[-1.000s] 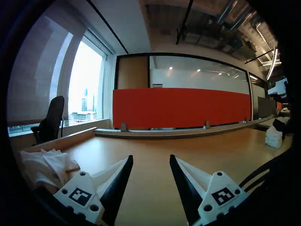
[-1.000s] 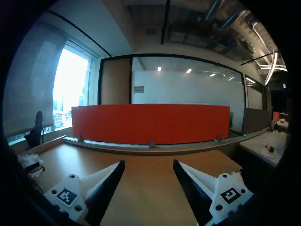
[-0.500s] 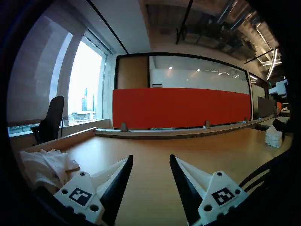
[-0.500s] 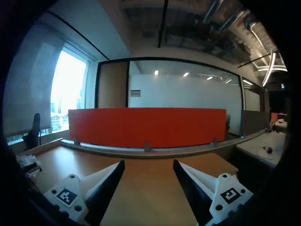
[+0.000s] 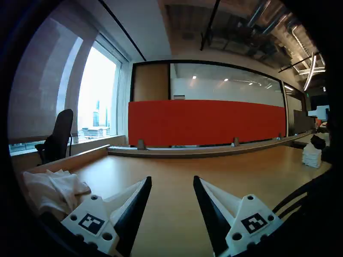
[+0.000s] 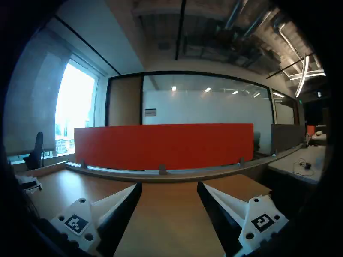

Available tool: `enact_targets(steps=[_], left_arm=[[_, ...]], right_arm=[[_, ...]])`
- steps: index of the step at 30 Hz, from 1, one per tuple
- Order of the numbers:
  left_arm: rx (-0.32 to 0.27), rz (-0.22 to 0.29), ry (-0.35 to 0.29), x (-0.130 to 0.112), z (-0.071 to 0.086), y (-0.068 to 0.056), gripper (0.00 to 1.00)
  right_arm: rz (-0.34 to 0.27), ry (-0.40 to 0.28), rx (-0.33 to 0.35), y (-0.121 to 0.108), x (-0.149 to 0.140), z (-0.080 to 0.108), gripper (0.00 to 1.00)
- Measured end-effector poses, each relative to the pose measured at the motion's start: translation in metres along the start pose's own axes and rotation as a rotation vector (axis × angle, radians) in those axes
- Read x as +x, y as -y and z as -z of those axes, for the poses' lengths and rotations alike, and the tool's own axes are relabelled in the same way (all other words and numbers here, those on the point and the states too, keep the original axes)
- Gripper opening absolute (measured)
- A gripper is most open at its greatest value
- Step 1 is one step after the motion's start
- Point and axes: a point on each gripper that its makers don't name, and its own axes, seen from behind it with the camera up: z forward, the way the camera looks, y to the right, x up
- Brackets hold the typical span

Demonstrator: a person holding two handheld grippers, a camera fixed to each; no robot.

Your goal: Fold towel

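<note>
A crumpled white towel (image 5: 53,188) lies in a heap on the wooden desk (image 5: 180,171), to the left of my left gripper (image 5: 171,185), which stands open above the desk with nothing between its fingers. A stack of folded white towels (image 5: 311,155) sits at the desk's far right. In the right gripper view, my right gripper (image 6: 169,190) is open and empty over the desk (image 6: 171,214). A bit of white cloth (image 6: 26,183) shows at the far left edge there.
A red divider panel (image 5: 206,122) runs along the back of the desk. A black office chair (image 5: 58,137) stands by the window at the left. Another desk (image 6: 300,160) with small items lies to the right.
The left gripper has held still. The right gripper's view has drifted right and tilted slightly, so the white cloth at its left edge has slid farther out.
</note>
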Motion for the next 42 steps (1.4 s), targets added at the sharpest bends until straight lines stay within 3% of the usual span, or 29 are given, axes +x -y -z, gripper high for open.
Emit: enact_targets(steps=[21, 42], left_arm=[[0.0, 0.001, 0.001, 0.001, 0.001, 0.0, 0.71], [0.0, 0.001, 0.001, 0.002, 0.002, 0.0, 0.71]], right_arm=[[-0.06, 0.042, 0.003, -0.028, -0.072, 0.009, 0.99], [-0.024, 0.05, -0.006, -0.047, -0.104, 0.005, 0.99]])
